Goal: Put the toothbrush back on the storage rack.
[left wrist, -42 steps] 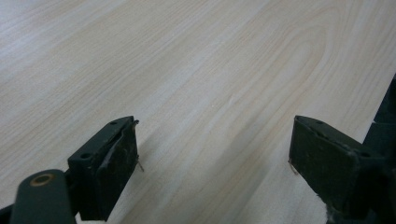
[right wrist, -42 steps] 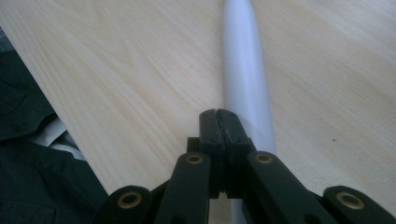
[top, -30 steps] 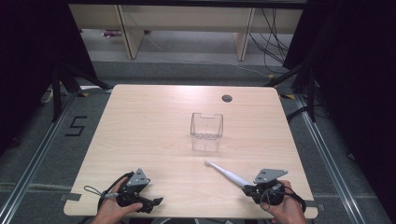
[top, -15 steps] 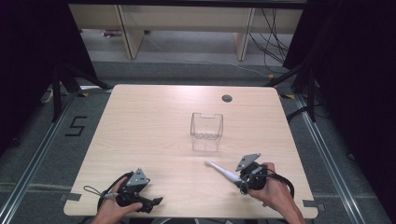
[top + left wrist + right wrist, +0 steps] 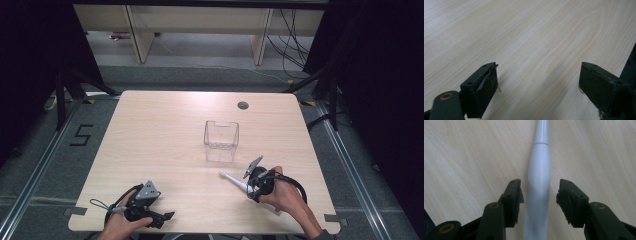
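A white, pen-like handle (image 5: 232,179) lies slantwise on the wooden table (image 5: 160,130), near its front right. My right gripper (image 5: 248,189) sits over the handle's thicker part. In the right gripper view the handle (image 5: 541,152) runs between the jaws of my right gripper (image 5: 539,192), with a gap on each side and neither pad touching it. Those jaws have just been opening. My left gripper (image 5: 162,220) rests at the front left, pointing right. Its jaws stand wide apart over bare wood in the left gripper view (image 5: 539,77).
A clear plastic box (image 5: 221,141) stands upright mid-table, a little beyond the white handle. A round cable hole (image 5: 243,105) sits near the far edge. Black cables trail from both grippers toward the table's front edge.
The right hand has slid left and slightly away along the table onto the white handle, and its jaws have spread apart. The left hand has stayed put.
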Motion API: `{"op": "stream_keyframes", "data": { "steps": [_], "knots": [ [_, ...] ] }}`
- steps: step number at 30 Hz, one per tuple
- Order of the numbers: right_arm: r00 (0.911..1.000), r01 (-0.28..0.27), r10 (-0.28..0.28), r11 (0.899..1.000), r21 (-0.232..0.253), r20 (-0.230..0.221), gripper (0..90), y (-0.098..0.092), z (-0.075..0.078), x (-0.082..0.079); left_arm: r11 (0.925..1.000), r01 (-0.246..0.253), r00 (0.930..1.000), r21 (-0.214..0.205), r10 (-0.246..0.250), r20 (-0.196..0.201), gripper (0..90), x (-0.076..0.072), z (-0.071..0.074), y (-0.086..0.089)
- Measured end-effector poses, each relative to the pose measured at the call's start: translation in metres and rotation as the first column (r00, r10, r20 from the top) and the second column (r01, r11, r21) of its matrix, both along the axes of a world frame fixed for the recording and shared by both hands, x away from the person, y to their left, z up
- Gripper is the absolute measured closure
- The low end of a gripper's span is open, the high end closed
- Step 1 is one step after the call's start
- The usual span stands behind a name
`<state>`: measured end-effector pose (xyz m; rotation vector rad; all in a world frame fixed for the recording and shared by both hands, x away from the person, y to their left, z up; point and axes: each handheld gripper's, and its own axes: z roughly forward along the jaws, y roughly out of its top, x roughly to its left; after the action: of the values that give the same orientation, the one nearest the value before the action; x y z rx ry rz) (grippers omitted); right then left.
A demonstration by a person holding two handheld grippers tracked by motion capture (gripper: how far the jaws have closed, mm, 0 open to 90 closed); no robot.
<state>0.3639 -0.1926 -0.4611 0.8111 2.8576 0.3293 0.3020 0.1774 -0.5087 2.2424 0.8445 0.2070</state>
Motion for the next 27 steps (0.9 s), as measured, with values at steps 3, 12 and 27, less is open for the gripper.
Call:
{"op": "stream_keyframes", "data": {
  "steps": [3,12,27],
  "knots": [
    [0.9996,-0.01,0.01,1.0,-0.013,-0.028,53.7,0.002,-0.004,0.006,1.0,-0.002,1.0,-0.002,0.002,0.0,14.8,0.0,0.0,0.0],
    [0.9968,-0.037,0.034,0.998,-0.043,-0.072,55.2,0.008,-0.006,0.013,1.0,0.0,1.0,0.0,0.0,0.0,14.8,0.0,0.0,0.0],
    [0.9935,-0.058,0.052,0.997,-0.059,-0.101,57.8,0.013,-0.009,0.019,1.0,0.001,1.0,0.001,-0.001,-0.001,14.8,0.0,0.0,0.0]
  ]
}}
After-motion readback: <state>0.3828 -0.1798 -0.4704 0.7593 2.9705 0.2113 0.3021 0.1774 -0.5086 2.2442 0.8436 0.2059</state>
